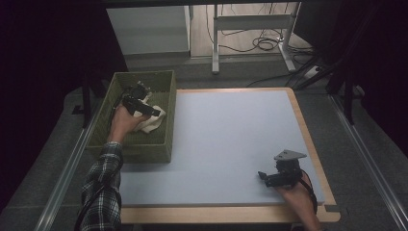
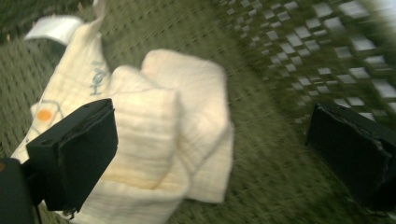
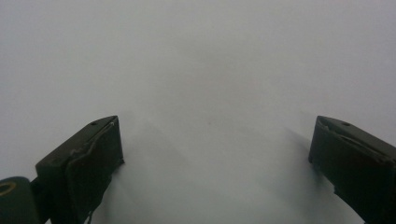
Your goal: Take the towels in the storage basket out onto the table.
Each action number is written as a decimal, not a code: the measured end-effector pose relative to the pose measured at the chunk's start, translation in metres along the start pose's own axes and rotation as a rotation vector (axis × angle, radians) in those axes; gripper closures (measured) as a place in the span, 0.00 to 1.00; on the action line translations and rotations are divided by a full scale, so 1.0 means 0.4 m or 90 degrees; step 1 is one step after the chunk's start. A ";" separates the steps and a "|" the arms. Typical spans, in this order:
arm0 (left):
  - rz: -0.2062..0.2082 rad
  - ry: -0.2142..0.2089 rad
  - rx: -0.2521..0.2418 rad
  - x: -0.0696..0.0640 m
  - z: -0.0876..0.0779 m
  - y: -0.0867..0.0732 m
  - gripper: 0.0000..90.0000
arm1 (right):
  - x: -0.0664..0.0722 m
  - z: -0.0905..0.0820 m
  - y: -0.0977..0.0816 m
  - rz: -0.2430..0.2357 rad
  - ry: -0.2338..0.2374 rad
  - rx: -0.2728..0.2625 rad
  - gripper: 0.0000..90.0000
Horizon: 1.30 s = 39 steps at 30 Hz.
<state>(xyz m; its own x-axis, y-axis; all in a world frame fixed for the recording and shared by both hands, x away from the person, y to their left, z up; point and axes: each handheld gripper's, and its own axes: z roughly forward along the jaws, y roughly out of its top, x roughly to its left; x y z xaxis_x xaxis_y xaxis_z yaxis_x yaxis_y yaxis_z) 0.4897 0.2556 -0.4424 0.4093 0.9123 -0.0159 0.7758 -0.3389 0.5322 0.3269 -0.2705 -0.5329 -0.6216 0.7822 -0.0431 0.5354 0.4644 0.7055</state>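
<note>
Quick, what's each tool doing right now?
Left tool: open, over the cream cloth in the green basket.
Right tool: open, holding nothing.

The high view looks forward and down from above the near edge, taking in the whole table (image 1: 231, 144), the green basket (image 1: 144, 149) at its left and the floor beyond. The left gripper view rides on the left claw (image 1: 144, 107) inside that basket, very close to the woven bottom (image 2: 261, 140) and the cream cloth (image 2: 159, 135), which the high view also shows (image 1: 153, 122). The right gripper view rides on the right claw (image 1: 269, 177) at the near right, looking low and close across the bare grey tabletop (image 3: 205, 70).
</note>
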 end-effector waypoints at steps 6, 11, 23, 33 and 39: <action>-0.044 0.001 0.032 0.054 0.042 -0.003 0.03 | 0.000 0.000 0.000 0.000 0.000 0.000 0.03; -0.078 0.017 0.073 0.090 0.086 0.003 0.02 | 0.000 0.000 0.000 0.000 0.000 -0.001 0.03; -0.173 0.003 0.167 0.152 0.166 -0.010 0.05 | 0.000 0.000 0.000 0.001 0.000 -0.001 0.03; -0.144 0.008 0.214 0.142 0.163 -0.025 0.53 | 0.000 0.000 0.000 0.001 0.000 -0.001 0.03; -0.106 -0.001 0.228 0.124 0.153 -0.021 0.84 | 0.000 0.000 0.000 0.001 0.001 -0.001 0.03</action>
<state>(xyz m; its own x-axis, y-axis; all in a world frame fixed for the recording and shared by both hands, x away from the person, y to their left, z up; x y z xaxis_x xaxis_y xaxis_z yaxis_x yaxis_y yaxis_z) 0.5330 0.2896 -0.4993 0.2634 0.9615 -0.0782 0.9502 -0.2446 0.1933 0.3268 -0.2706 -0.5330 -0.6215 0.7823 -0.0416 0.5353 0.4628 0.7066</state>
